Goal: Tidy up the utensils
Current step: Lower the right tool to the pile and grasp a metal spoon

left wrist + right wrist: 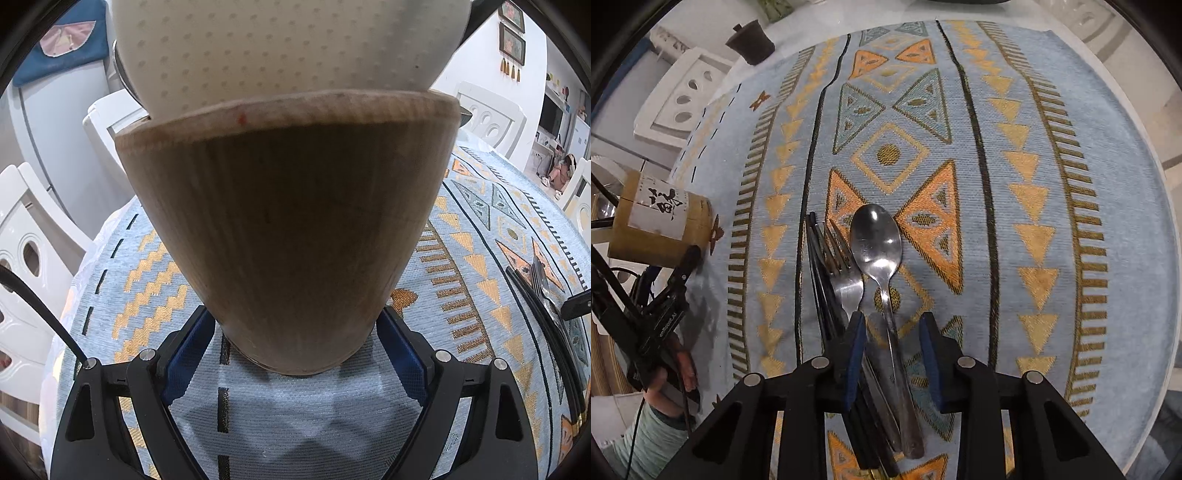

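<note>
A bamboo holder (291, 229) with a white label fills the left wrist view; my left gripper (295, 332) is shut on its base. It also shows at the left of the right wrist view (661, 221), with the left gripper (679, 273) below it. A metal spoon (877, 243), a fork (842, 266) and black chopsticks (818, 266) lie side by side on the patterned cloth (1015, 184). My right gripper (892, 321) is open, low over their handles, with its fingers on either side of the spoon's handle. The fork and chopsticks show at the right of the left wrist view (543, 291).
White chairs (29, 258) stand round the table. A dark lidded cup (751, 40) sits at the far edge of the table. A white chair back (683, 99) lies beyond the cloth's left edge.
</note>
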The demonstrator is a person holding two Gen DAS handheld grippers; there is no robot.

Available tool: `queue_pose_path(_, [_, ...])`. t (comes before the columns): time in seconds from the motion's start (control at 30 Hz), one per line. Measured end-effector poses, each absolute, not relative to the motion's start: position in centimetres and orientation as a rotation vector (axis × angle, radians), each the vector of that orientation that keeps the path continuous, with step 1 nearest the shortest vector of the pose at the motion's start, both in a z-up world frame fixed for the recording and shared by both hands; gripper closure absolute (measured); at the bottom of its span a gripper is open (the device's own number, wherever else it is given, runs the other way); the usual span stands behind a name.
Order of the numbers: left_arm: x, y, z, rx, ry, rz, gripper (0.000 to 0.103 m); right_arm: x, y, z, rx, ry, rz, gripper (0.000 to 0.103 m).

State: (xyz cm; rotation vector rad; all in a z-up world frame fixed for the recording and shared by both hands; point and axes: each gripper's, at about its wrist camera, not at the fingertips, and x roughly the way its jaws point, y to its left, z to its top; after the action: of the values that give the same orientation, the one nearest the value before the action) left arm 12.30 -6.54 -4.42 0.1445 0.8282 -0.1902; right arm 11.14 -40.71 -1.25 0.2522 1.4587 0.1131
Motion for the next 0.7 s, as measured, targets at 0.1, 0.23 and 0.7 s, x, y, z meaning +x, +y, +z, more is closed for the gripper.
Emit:
queue_pose_path(0.1, [12.3,-6.6,-4.4,0.145,0.828,-0.190,0.014,11.7,-40.4,-1.8,0.216,1.473,0.101,0.079])
queue_pose_path(0.23, [12.3,-6.6,-4.4,0.145,0.828,-0.190,0.014,12.5,-38.9,-2.0,0.100,1.483,0.090,0.079])
queue_pose_path(0.7, [12.1,-6.6,-4.5,0.134,0.833,-0.196,0.014,13.0,-40.0,-0.2,0.210,1.405,0.039,0.099])
